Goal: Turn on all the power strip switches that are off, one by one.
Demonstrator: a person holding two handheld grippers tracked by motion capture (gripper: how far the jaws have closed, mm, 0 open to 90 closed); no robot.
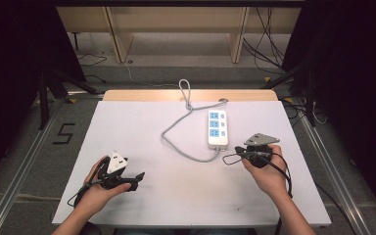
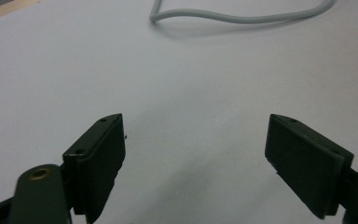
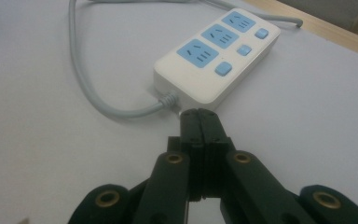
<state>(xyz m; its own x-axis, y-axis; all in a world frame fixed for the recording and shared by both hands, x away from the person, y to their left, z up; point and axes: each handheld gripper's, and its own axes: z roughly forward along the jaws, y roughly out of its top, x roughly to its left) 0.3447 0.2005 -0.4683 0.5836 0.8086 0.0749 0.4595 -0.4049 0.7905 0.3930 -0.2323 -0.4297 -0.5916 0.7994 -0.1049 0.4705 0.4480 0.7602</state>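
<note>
My right gripper (image 3: 199, 113), jaws clenched on nothing, points at the near end of the white three-outlet power strip with blue sockets (image 3: 219, 53), which lies right of centre on the white bench (image 1: 142, 127). My left gripper (image 2: 193, 154) rests apart with jaws released. I judge this the approach step: next, bring the closed tips onto the strip's blue switches or its end.

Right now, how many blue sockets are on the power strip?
3, in a row along the power strip: one nearest its cord end, one in the middle, one at the far end. None look hidden.
</note>
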